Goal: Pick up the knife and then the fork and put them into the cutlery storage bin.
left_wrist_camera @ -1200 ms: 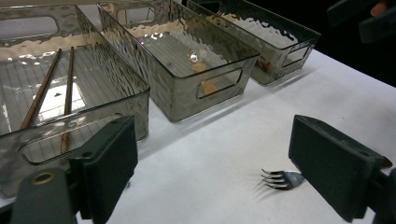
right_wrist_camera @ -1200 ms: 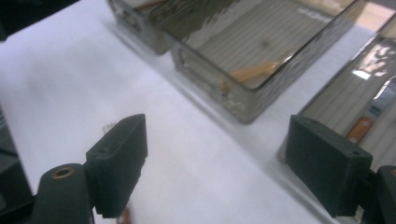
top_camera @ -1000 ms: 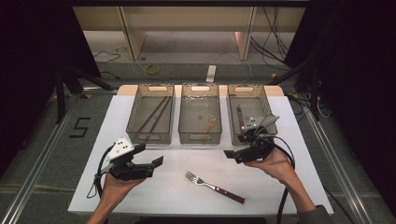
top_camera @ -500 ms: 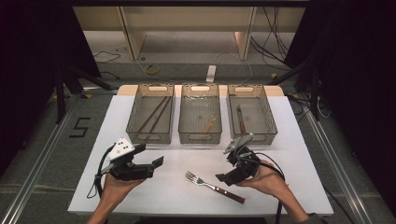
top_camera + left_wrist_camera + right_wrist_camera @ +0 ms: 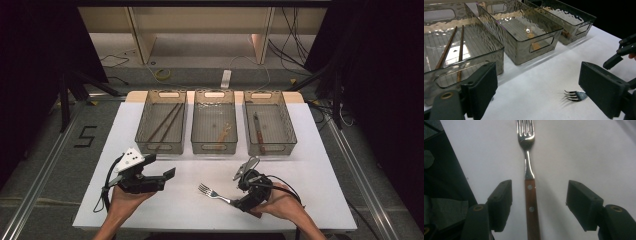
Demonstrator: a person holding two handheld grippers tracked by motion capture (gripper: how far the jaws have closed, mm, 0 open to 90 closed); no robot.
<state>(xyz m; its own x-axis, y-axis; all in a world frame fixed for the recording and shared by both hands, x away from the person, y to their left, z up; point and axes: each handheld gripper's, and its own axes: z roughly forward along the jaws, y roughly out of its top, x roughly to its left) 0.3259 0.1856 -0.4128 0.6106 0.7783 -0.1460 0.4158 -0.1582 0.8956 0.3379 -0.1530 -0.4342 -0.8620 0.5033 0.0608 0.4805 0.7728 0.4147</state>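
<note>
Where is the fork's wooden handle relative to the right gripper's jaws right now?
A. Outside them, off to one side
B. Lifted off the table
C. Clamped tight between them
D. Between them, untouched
D: in the right gripper view the fork lies flat on the table, its handle centred between the right gripper jaws, which have just been closing, gaps on both sides.

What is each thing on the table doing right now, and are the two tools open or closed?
Fork: lying flat on the white table, not gripped.
Right tool: open, its jaws have just been closing, either side of the fork's wooden handle, pads clear of it.
Left tool: open, nothing between its jaws.
Left bin: upright, two chopsticks lying inside.
Middle bin: upright, one small utensil inside.
Right bin: upright, a knife inside.
</note>
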